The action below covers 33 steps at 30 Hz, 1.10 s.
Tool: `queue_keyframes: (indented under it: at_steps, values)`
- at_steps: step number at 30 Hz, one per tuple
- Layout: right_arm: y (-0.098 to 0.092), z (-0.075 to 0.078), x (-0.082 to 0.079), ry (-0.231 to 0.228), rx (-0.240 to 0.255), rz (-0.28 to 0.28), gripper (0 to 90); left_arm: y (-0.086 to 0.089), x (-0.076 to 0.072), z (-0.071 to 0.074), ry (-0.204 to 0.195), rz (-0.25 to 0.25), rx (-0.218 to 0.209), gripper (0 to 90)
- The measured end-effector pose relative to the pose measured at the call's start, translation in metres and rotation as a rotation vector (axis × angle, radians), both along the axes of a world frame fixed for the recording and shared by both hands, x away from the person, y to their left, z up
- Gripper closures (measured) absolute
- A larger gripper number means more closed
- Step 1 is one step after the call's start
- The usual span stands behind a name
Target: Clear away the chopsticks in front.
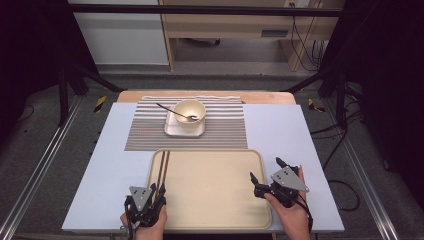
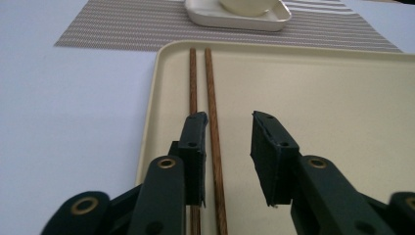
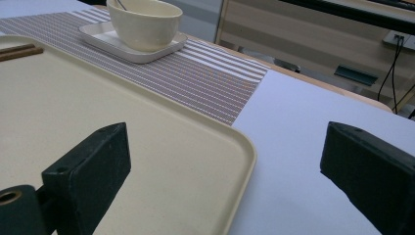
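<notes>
Behind left jaw, chopsticks [image 2: 210, 93] part-hidden

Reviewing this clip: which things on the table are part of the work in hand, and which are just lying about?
In the job:
- chopsticks, lying on the tray between the left gripper's open jaws
- tray
- right gripper, open astride the tray's right rim

Lying about:
- bowl with spoon
- square plate under it
- striped placemat

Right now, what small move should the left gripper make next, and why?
Probably lift the left gripper straight up. Its jaws stand open and the two chopsticks lie flat along the left side of the tray; one runs under the left jaw, so sliding sideways could push them.
</notes>
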State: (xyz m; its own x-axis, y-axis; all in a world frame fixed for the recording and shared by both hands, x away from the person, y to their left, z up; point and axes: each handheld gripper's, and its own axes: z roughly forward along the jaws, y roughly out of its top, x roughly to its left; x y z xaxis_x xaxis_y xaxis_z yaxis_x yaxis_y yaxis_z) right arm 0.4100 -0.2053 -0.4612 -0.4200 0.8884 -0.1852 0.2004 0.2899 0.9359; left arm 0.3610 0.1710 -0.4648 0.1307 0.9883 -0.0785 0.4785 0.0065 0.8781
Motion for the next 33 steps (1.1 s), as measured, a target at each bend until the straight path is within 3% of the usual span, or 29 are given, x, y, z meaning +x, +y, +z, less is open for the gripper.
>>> queue_keyframes:
  at_steps: [8, 12, 15, 18, 22, 25, 27, 33]
  values:
    - [0.0, -0.001, 0.0, -0.003, -0.019, -0.007, 4.6, 0.004, 0.028, 0.02, -0.023, -0.057, -0.005, 50.6]
    - [-0.004, -0.002, 0.001, -0.001, -0.014, -0.022, 4.6, -0.002, 0.043, 0.035, -0.077, -0.101, 0.047, 47.3]
    - [-0.006, -0.002, 0.002, 0.0, -0.008, -0.034, 4.6, -0.006, 0.06, 0.046, -0.085, -0.137, 0.101, 41.8]
    - [-0.007, -0.002, 0.003, -0.004, -0.014, -0.045, 4.6, -0.009, 0.074, 0.054, -0.094, -0.171, 0.112, 36.4]
    - [-0.01, -0.003, 0.003, -0.005, -0.027, -0.059, 4.6, -0.014, 0.093, 0.061, -0.088, -0.242, 0.098, 29.8]
    - [-0.013, -0.002, 0.003, -0.004, -0.024, -0.068, 4.6, -0.018, 0.106, 0.064, -0.1, -0.288, 0.141, 25.7]
    - [-0.012, -0.001, 0.002, -0.009, -0.025, -0.063, 4.7, -0.021, 0.113, 0.065, -0.116, -0.313, 0.134, 23.8]
    - [-0.005, -0.002, 0.0, -0.001, -0.048, -0.046, 4.7, -0.024, 0.121, 0.073, -0.165, -0.324, 0.143, 13.0]
